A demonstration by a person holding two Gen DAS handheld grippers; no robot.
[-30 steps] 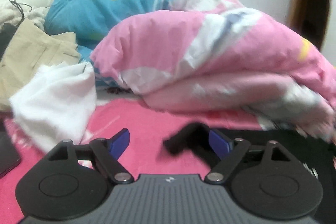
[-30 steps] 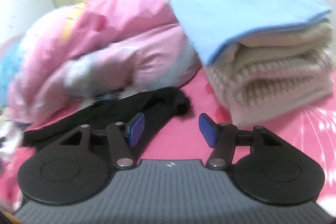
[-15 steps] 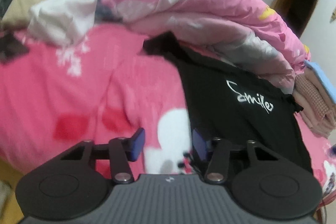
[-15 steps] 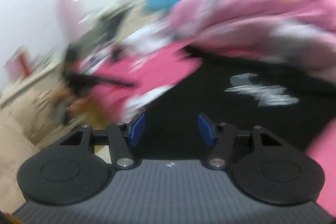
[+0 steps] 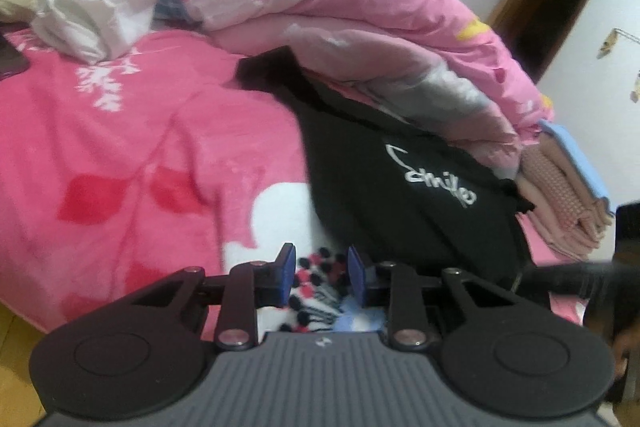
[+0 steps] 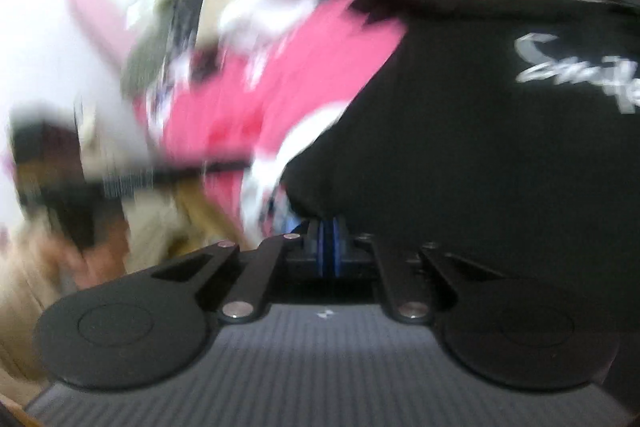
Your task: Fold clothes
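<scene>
White cloth (image 5: 94, 13): crumpled at the far left of the bed, well apart from the work.
Bed cover (image 5: 120, 147): pink with flowers — it carries everything.
Left gripper (image 5: 318, 277): low over the near edge of the bed, just left of the shirt's hem. A second ago the jaws stood wide and faced the quilt; now they are closing. Only the patterned cover shows between the blue pads, no black cloth, so it grasps nothing yet.
Black T-shirt (image 5: 408, 187): lies flat in the middle right, white writing upward. Its far part is tucked under the quilt, its hem is at the near edge.
Quilt (image 5: 360, 15): a pink heap behind the shirt, resting on the shirt's top.
Folded pile (image 5: 568, 195): at the far right, beside the shirt.
Right gripper (image 6: 329, 243): it has swung across to the shirt's near hem, and the jaws, half open a moment ago, are now clenched. The picture is blurred; whether hem cloth is pinched between the pads cannot be told.
Meaning: both tools have come to the hem — probably the start of the first fold.
</scene>
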